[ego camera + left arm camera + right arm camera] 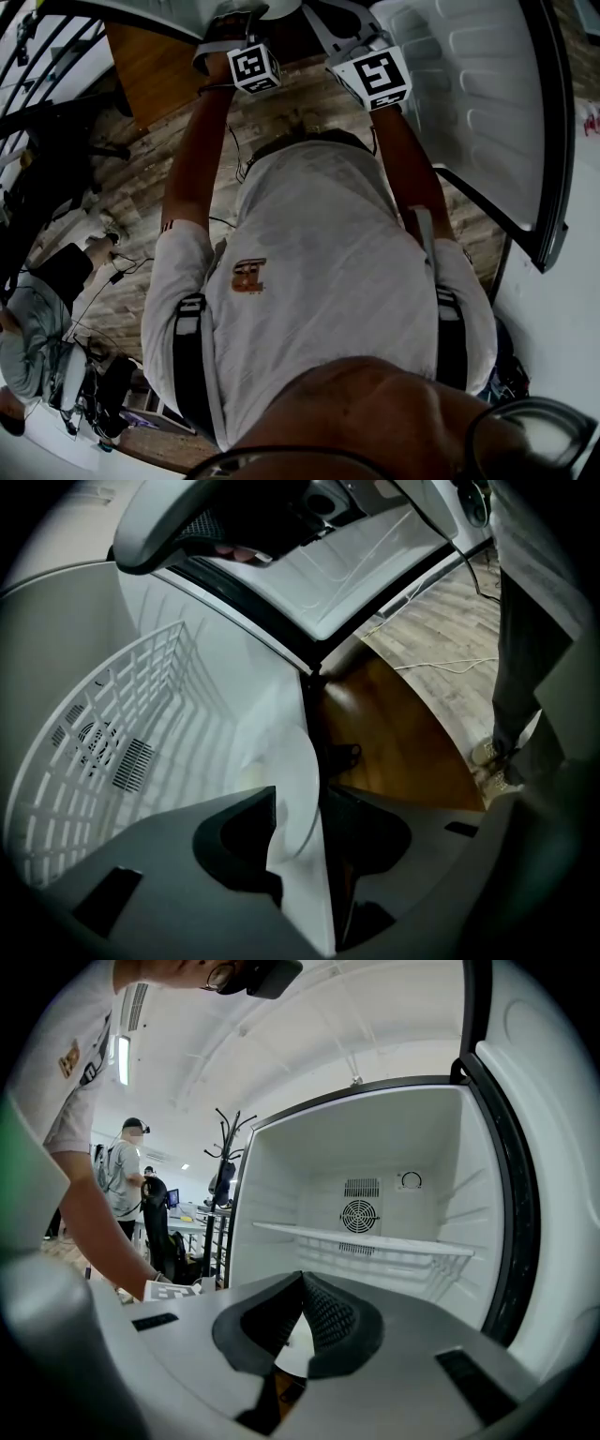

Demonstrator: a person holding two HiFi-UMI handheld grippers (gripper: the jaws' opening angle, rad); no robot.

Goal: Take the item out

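Two grippers to account for, both held up at the open fridge (281, 1176) on the far side of the head view. Find the left gripper (298, 803) with jaws spread wide, pressing on nothing, straddling a thin pale piece (298, 761) with a curved edge at the near lip of the compartment. Cannot tell whether to call it the item or only part of the fridge's own edge (too close and too washed out to judge). Find the right gripper (302, 1283) with its tips brought together on nothing, aimed about level into the compartment. Look there for anything else to take out: only a bare shelf (366, 1239), a fan grille (359, 1215) on the far wall and, in the left gripper view, a white wire rack (112, 733) off to the left. No loose thing to be made out on any of them.

Judging by the pale piece alone: probably light, stiff and flat, smooth enough to slip between hard pads, perhaps brittle at the rim. Best to take it by the near edge, pads flat on both faces and set well in from the rim, closing gently and squarely. Then draw it straight toward the near side, keeping clear of the door (469, 94) standing open at the right and of its dark gasket (514, 1204).
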